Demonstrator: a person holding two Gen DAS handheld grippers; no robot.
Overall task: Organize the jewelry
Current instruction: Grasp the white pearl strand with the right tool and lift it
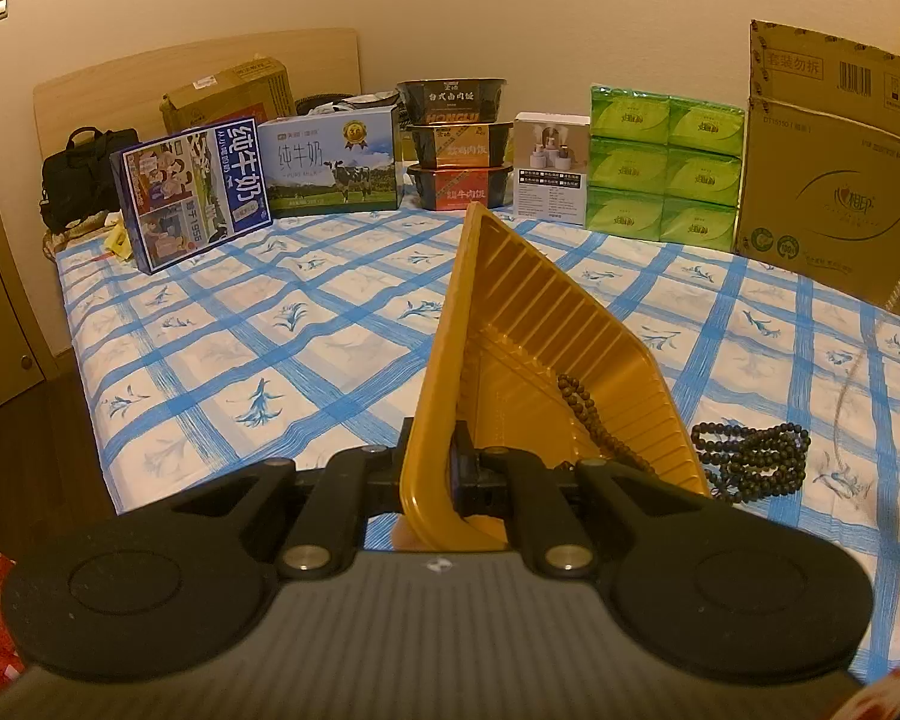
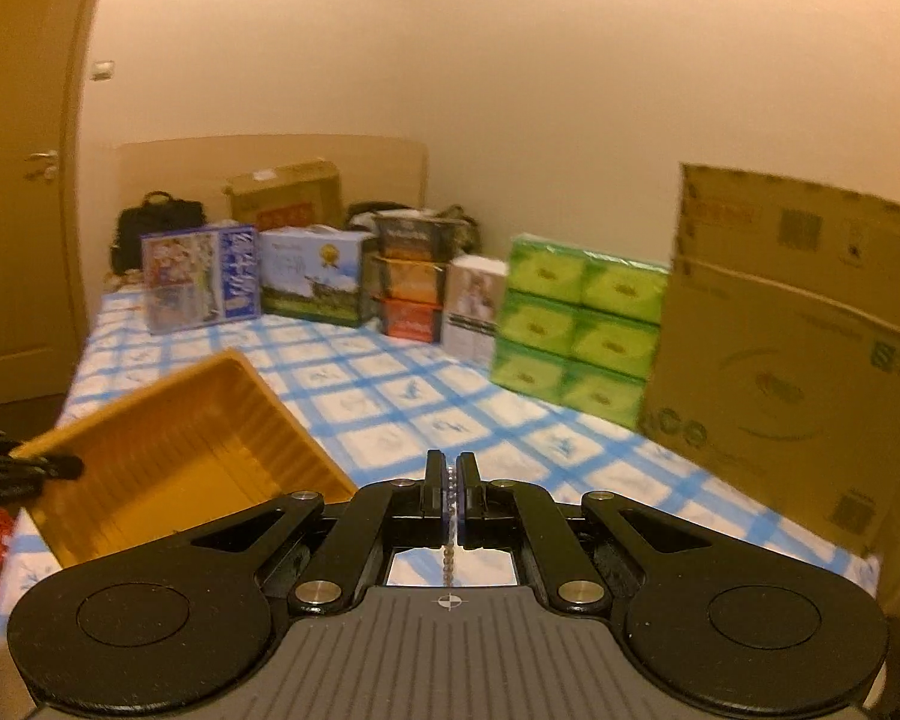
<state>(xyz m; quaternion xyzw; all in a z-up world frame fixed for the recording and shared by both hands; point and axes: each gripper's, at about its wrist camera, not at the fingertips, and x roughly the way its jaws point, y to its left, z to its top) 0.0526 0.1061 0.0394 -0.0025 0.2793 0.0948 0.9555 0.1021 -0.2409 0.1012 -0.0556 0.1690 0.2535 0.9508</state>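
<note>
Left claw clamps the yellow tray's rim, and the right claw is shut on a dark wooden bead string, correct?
Not quite. The right claw is shut on a thin silvery bead chain, as the right wrist view shows. The left claw does clamp the yellow tray.

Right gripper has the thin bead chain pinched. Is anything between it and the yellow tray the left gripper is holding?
Nothing visible. The right gripper, shut on the thin silvery bead chain, faces the ribbed yellow plastic tray across bare blue-checked cloth. The left gripper holds the tray tilted, dark wooden beads already inside.
</note>
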